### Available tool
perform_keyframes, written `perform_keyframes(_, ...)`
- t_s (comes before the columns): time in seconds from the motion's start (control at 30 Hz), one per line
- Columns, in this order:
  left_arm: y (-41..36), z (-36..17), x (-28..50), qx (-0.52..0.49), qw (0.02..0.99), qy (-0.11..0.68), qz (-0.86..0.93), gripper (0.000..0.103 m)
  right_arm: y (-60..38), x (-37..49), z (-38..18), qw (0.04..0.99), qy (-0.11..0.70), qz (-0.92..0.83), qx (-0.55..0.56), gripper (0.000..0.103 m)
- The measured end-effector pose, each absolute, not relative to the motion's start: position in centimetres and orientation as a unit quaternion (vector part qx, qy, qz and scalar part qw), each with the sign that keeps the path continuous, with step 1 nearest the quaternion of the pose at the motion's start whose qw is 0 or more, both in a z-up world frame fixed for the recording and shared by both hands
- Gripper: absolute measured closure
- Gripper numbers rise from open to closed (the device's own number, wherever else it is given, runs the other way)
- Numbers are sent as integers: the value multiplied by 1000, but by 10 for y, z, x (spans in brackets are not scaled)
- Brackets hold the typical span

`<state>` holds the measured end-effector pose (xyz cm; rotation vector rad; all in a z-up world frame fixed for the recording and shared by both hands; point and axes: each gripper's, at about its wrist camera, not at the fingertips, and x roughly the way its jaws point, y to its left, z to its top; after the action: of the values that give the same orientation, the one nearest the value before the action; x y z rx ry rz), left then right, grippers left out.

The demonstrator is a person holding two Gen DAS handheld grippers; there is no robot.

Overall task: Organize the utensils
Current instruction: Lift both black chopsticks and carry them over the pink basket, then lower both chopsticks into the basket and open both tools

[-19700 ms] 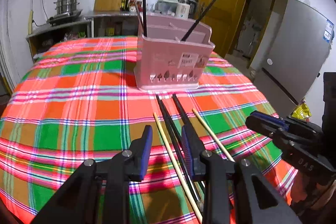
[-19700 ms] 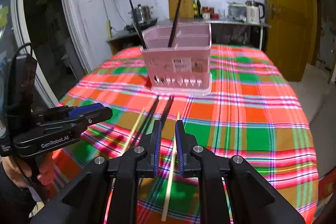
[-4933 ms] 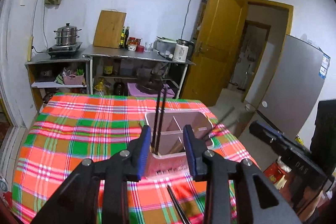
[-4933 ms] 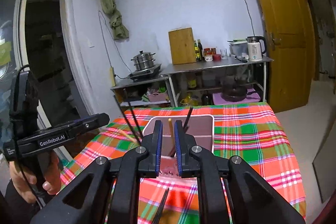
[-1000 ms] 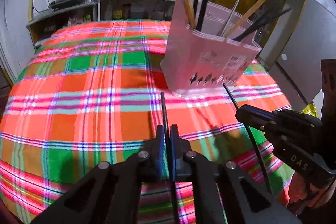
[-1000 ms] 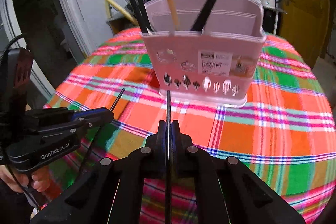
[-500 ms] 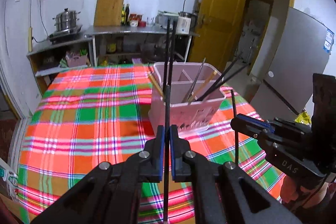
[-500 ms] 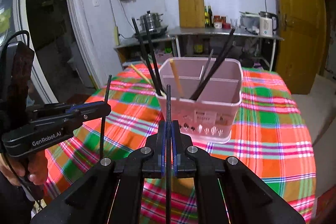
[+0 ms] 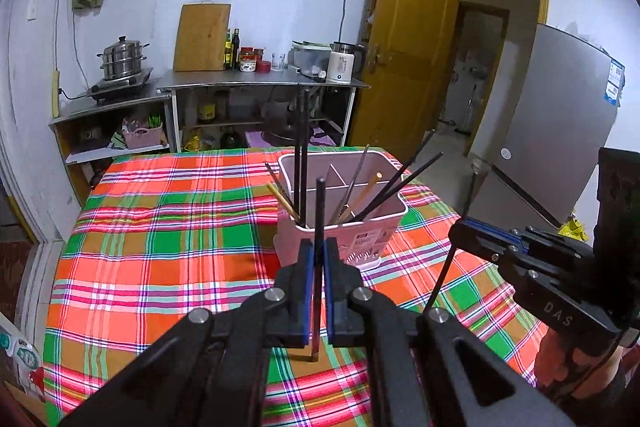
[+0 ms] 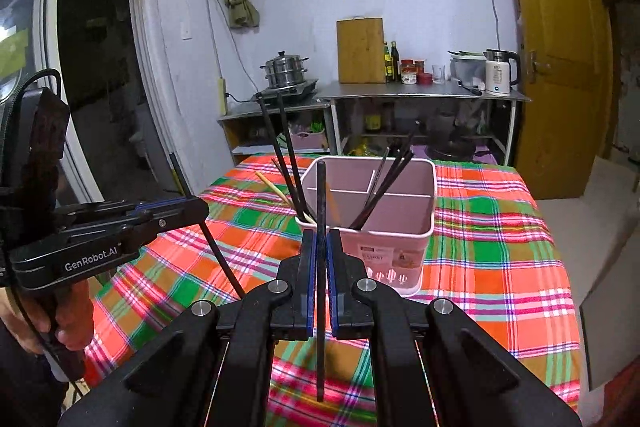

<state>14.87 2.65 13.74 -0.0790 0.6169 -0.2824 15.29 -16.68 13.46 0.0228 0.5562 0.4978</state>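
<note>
- The pink holder (image 9: 344,227) is sitting far on the plaid table (image 9: 160,267), holding black and wooden chopsticks.
- My left gripper (image 9: 315,259) is pinching a black chopstick (image 9: 319,211).
- My right gripper (image 10: 320,251) is clamping another dark chopstick (image 10: 321,195); the fingers are hiding both chopsticks' middles.

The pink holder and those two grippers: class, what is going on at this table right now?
A person holds a gripper in each hand above a table with a plaid cloth. The left gripper has its jaws shut on a black chopstick, and the right gripper is shut on another black chopstick. Both chopsticks stand roughly upright, just short of the pink holder, which already has several chopsticks leaning in its compartments.
</note>
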Motion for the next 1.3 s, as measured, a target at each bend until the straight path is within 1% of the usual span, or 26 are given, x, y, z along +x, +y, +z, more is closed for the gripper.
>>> perform_keyframes(0.4, 22, 146, 146, -34, 938, 314, -141, 98, -173, 144, 146, 936, 257, 239, 10, 98)
perform_keyframes(0.77, 22, 163, 163, -43, 939, 311, -139, 98, -188, 155, 162, 945, 230, 226, 44, 98)
perform_keyframes(1.3, 26, 241, 197, -54, 961, 232, -143, 98, -194, 188, 224, 962, 146, 215, 84, 98)
